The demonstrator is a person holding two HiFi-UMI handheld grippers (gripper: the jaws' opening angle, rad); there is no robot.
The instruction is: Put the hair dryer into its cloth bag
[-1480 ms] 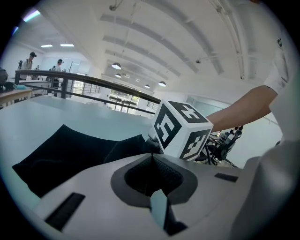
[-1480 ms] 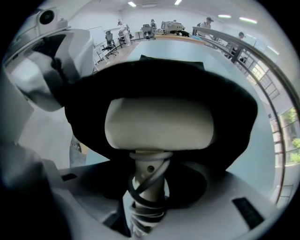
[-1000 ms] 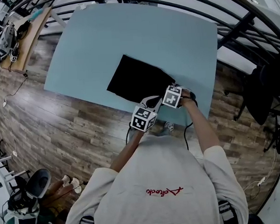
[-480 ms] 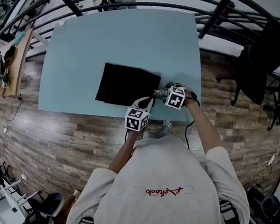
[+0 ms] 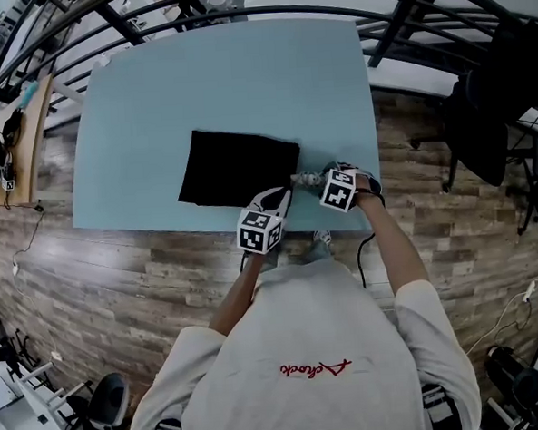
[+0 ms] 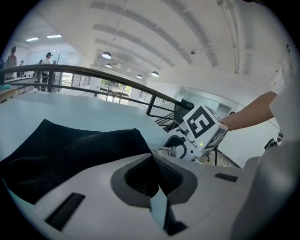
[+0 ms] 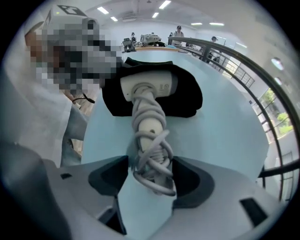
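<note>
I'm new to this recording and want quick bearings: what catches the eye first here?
A black cloth bag lies on the pale blue table, near the person's edge. A white hair dryer, cord wound round its handle, has its head at the bag's mouth. The right gripper has just been opening its jaws, which stand apart around that handle. The left gripper is pinched shut on the bag's edge.
</note>
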